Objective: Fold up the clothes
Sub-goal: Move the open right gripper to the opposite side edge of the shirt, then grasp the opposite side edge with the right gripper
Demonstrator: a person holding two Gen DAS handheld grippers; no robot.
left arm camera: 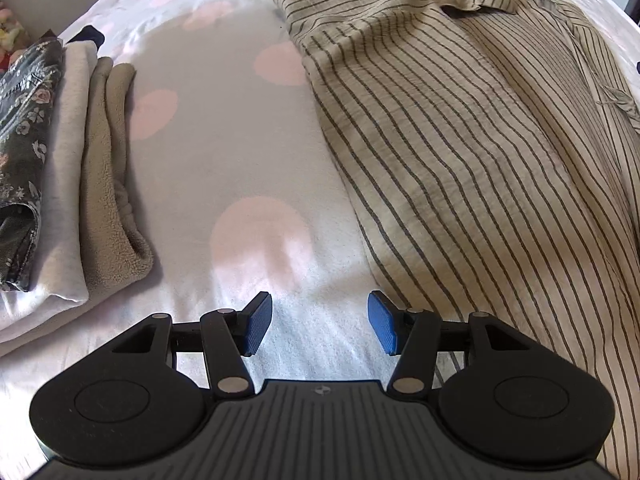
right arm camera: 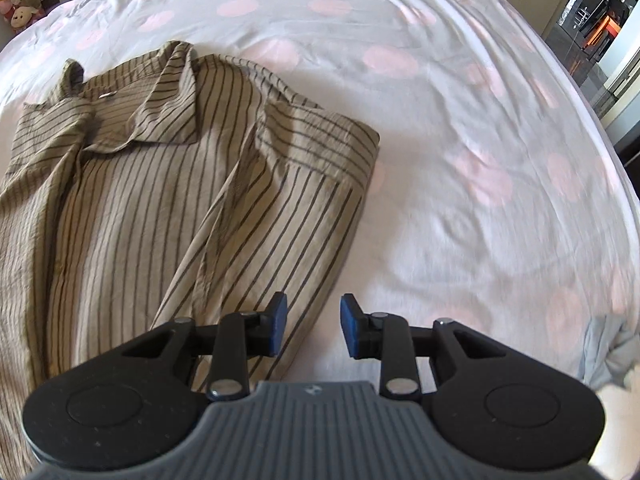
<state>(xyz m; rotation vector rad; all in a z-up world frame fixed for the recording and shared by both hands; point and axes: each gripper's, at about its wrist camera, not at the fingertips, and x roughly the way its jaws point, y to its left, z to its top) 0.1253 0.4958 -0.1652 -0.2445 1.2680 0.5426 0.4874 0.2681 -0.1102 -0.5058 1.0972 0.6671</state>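
A beige shirt with dark stripes [left arm camera: 460, 128] lies spread on the bed, collar at the far end. In the left wrist view it fills the right half, and my left gripper [left arm camera: 320, 322] hovers open over bare sheet just left of the shirt's near edge, nothing between its blue pads. In the right wrist view the striped shirt [right arm camera: 132, 208] lies to the left with its collar at the upper left. My right gripper [right arm camera: 313, 326] is open and empty above the shirt's right edge, its left finger over the fabric and its right finger over the sheet.
A stack of folded clothes [left arm camera: 68, 184], floral, white and tan, sits at the left on the bedsheet [left arm camera: 224, 152], white with pink dots. Grey cloth [right arm camera: 608, 344] bunches at the bed's right edge. Plush toys [right arm camera: 16, 0] sit beyond the far left corner.
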